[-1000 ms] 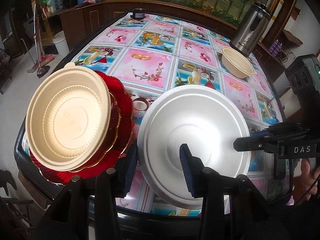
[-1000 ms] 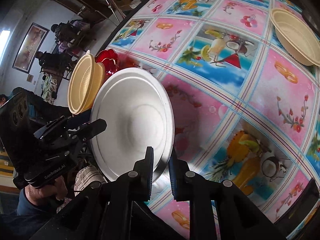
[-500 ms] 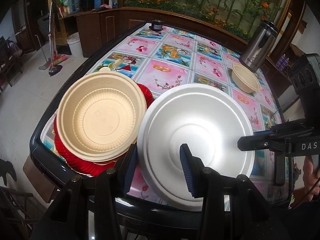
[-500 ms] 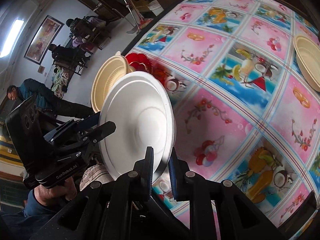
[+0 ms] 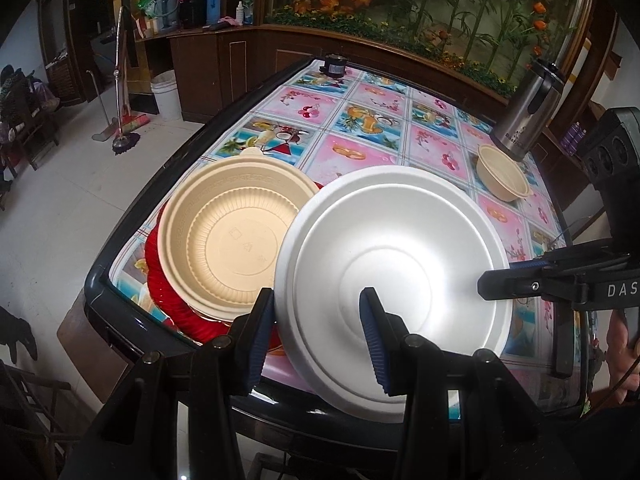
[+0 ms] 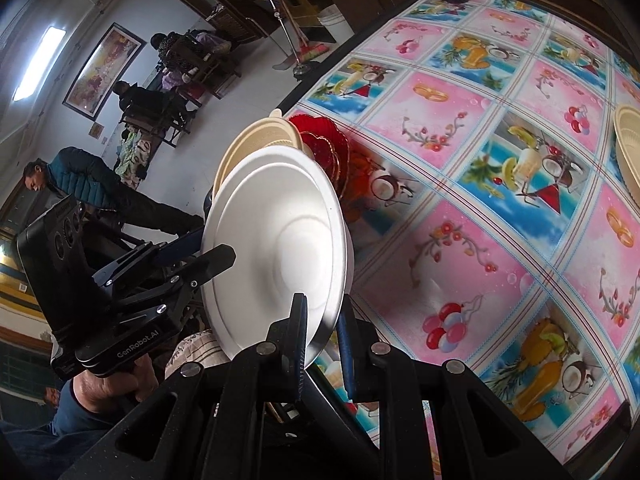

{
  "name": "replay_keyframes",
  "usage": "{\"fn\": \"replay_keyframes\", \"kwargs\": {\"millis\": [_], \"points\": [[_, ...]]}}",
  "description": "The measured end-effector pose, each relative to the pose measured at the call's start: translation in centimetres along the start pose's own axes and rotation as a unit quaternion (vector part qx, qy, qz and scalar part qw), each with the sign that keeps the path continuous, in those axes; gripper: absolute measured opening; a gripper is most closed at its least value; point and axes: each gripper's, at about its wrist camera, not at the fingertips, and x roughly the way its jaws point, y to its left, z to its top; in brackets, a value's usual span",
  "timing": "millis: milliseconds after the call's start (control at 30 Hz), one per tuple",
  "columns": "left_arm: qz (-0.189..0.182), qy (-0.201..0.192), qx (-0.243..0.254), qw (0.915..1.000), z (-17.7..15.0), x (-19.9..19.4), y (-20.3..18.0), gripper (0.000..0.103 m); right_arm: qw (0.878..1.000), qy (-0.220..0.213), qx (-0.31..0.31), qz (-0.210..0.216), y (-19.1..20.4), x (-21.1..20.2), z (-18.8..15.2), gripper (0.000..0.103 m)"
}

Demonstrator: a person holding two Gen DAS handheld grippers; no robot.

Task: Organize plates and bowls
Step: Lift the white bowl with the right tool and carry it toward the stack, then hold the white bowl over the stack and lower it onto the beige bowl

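Carrying the white bowl (image 5: 394,276) upside down, lifted off the worktop (image 5: 360,136), just right of the tan bowl (image 5: 236,232) on red plates (image 5: 168,284). Left tongs (image 5: 316,336) and right tongs (image 6: 323,334) each pinch its rim; keep both level, lower squarely onto tan bowl.

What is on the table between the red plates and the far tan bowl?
Only bare tablecloth between the red plates and tan bowl, in the left wrist view.
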Motion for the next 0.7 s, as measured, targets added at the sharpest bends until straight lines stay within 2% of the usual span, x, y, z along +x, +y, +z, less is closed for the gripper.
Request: {"fn": "replay_keyframes", "kwargs": {"millis": [700], "points": [[0.004, -0.007, -0.007, 0.9999, 0.8, -0.7, 1.9, 0.041, 1.000, -0.004, -0.014, 0.003, 1.8, 0.6, 1.5, 0.018]]}}
